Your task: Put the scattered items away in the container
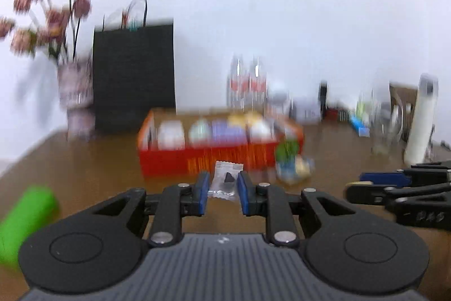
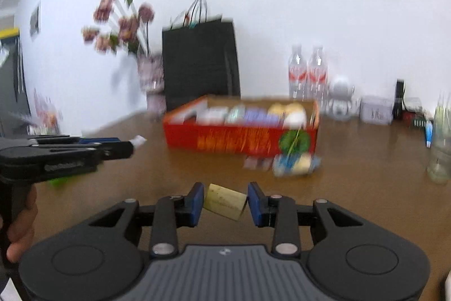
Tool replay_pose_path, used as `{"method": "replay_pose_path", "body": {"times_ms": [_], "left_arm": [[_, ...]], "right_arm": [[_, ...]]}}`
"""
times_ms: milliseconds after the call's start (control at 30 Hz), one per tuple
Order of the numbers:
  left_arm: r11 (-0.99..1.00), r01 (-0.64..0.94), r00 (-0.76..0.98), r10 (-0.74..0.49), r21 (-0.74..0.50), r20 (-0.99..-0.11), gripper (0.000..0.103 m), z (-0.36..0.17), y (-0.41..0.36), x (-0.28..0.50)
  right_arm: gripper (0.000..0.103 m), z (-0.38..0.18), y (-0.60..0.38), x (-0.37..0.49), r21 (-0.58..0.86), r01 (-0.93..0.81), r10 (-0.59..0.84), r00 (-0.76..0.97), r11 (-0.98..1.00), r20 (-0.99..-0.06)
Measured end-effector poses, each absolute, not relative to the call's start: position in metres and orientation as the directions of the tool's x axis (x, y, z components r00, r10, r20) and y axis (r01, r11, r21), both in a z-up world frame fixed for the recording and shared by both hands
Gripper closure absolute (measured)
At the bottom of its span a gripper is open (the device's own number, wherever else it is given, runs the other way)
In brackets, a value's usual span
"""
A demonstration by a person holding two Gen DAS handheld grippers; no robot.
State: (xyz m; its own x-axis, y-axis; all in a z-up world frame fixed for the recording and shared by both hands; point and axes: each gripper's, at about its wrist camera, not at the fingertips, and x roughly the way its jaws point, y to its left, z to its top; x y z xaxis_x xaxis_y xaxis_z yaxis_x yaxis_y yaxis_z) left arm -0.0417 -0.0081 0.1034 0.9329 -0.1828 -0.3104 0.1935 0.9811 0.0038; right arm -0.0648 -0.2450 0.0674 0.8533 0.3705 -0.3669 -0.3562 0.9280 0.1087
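Observation:
My left gripper [image 1: 223, 189] is shut on a small clear snack packet [image 1: 224, 184] with a dark piece inside, held above the brown table. My right gripper [image 2: 225, 200] is shut on a pale yellow packet [image 2: 225, 202], tilted between the blue pads. Ahead of both stands the red box [image 1: 208, 160], also the red box [image 2: 239, 138] in the right wrist view, with several packets inside. A blue, white and yellow packet [image 2: 294, 164] lies on the table at the box's front right corner. The left gripper [image 2: 135, 143] shows at the left of the right wrist view, the right gripper [image 1: 358, 184] at the right of the left one.
A green cylinder [image 1: 25, 219] lies at the near left. Behind the box are a black paper bag [image 2: 201, 64], a flower vase [image 2: 150, 81], two water bottles [image 2: 308, 72] and small clutter [image 2: 376, 109]. A glass bottle [image 2: 439, 148] stands at the right. A hand [image 2: 22, 227] holds the left gripper's handle.

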Motion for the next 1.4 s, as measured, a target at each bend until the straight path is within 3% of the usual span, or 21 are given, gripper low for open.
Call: {"method": "replay_pose_path", "body": {"times_ms": [100, 200, 300, 400, 433, 467, 533, 567, 600, 667, 767, 933, 1067, 1167, 1300, 1400], "left_arm": [[0.965, 0.261, 0.900, -0.252, -0.023, -0.355, 0.080, 0.146, -0.001, 0.020], [0.956, 0.289, 0.828, -0.280, -0.059, -0.486, 0.080, 0.159, -0.012, 0.109], [0.965, 0.232, 0.726, -0.254, -0.121, -0.639, 0.081, 0.143, -0.020, 0.198], [0.962, 0.188, 0.599, -0.270, -0.196, -0.754, 0.080, 0.113, -0.022, 0.261], [0.965, 0.165, 0.579, -0.262, -0.204, -0.772, 0.074, 0.104, -0.023, 0.273], [0.966, 0.161, 0.568, -0.258, -0.202, -0.782, 0.055, 0.098, -0.024, 0.279], [0.960, 0.206, 0.582, -0.278, -0.192, -0.764, 0.034, 0.093, -0.023, 0.278], [0.957, 0.227, 0.601, -0.282, -0.178, -0.748, 0.025, 0.095, -0.021, 0.275], [0.962, 0.225, 0.616, -0.266, -0.158, -0.742, 0.023, 0.098, -0.019, 0.274], [0.969, 0.197, 0.628, -0.242, -0.149, -0.740, 0.017, 0.105, -0.008, 0.273], [0.974, 0.148, 0.620, -0.228, -0.173, -0.751, 0.001, 0.116, 0.006, 0.272], [0.988, 0.106, 0.635, -0.154, -0.112, -0.757, 0.000, 0.127, 0.014, 0.247], [0.995, 0.057, 0.696, -0.098, -0.081, -0.712, 0.000, 0.124, 0.022, 0.190], [0.996, 0.018, 0.788, -0.070, -0.092, -0.611, 0.000, 0.114, 0.034, 0.119], [0.999, 0.033, 0.873, -0.049, -0.041, -0.485, 0.000, 0.088, 0.034, 0.036], [1.000, -0.018, 0.903, 0.019, 0.007, -0.428, 0.000, 0.066, 0.028, -0.008]], "right_arm": [[0.070, 0.116, -0.257, -0.022, 0.061, -0.380, 0.376, 0.858, 0.923, -0.350], [0.070, 0.163, -0.259, 0.048, 0.087, -0.395, 0.398, 0.838, 0.915, -0.373], [0.070, 0.182, -0.252, 0.136, 0.167, -0.398, 0.425, 0.751, 0.902, -0.505], [0.070, 0.163, -0.239, 0.217, 0.257, -0.349, 0.428, 0.615, 0.901, -0.662], [0.070, 0.154, -0.234, 0.235, 0.254, -0.325, 0.406, 0.593, 0.911, -0.696], [0.069, 0.143, -0.228, 0.252, 0.244, -0.302, 0.380, 0.572, 0.921, -0.727], [0.067, 0.123, -0.223, 0.276, 0.251, -0.271, 0.363, 0.542, 0.929, -0.758], [0.052, 0.115, -0.223, 0.283, 0.260, -0.258, 0.361, 0.529, 0.930, -0.768], [0.035, 0.111, -0.223, 0.289, 0.266, -0.245, 0.358, 0.523, 0.932, -0.773], [0.023, 0.106, -0.227, 0.293, 0.268, -0.232, 0.352, 0.528, 0.935, -0.772], [0.019, 0.105, -0.226, 0.294, 0.228, -0.200, 0.301, 0.527, 0.953, -0.795], [0.012, 0.109, -0.221, 0.269, 0.212, -0.167, 0.269, 0.519, 0.963, -0.811], [0.010, 0.105, -0.221, 0.211, 0.312, -0.156, 0.342, 0.580, 0.937, -0.739], [0.010, 0.102, -0.215, 0.136, 0.296, -0.142, 0.309, 0.693, 0.944, -0.652], [0.000, 0.083, -0.201, 0.028, 0.227, -0.202, 0.290, 0.830, 0.953, -0.476], [0.000, 0.056, -0.193, -0.021, 0.208, -0.238, 0.309, 0.835, 0.949, -0.455]]}}
